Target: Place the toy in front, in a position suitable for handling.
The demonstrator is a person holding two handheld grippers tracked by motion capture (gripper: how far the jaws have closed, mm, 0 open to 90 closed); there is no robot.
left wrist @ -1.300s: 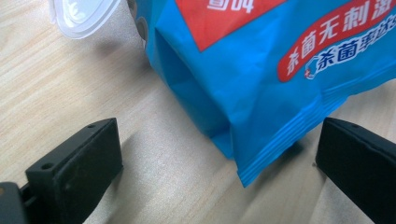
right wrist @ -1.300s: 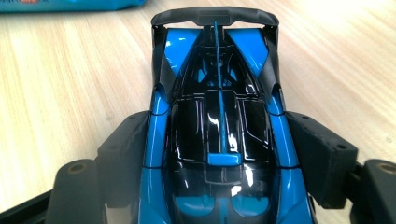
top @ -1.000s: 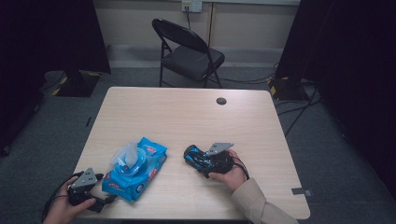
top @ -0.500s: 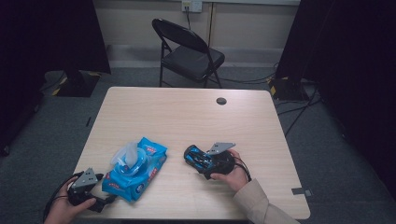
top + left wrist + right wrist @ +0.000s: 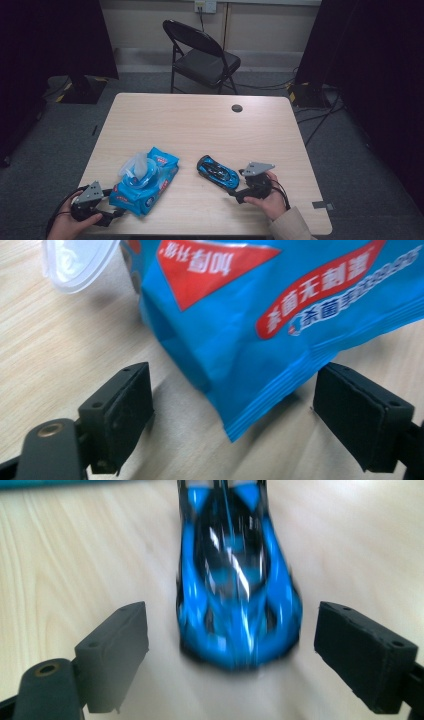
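At the near edge of the wooden table [image 5: 200,120], the person's left hand [image 5: 65,227] holds the left gripper [image 5: 116,214] low at the near left corner, pointing along the tabletop at a blue pack of wet wipes [image 5: 145,181]. In the left gripper view the two black jaws stand apart, and a sealed corner of the wipes pack [image 5: 280,315] reaches down between them without touching either pad; these jaws have just been closing a little, yet nothing is pinched. The pack lies flat on the near left part of the table, with its clear plastic flip lid [image 5: 136,169] standing open on top, and the same lid [image 5: 75,262] shows at the upper left of the left gripper view. To the right, the person's right hand [image 5: 272,200], with a beige sleeve [image 5: 295,227] behind it, holds the right gripper [image 5: 234,194] near the front edge. Its jaws have just been opening and now stand wide, and the blue and black toy car [image 5: 217,171] rests on the table just beyond them. In the right gripper view the toy car [image 5: 237,590] is blurred, one end towards the camera, apart from both pads. Farther across the table a small dark round grommet [image 5: 237,108] sits near the far edge. Beyond the table a black folding chair [image 5: 200,52] stands on the grey carpet [image 5: 140,82].
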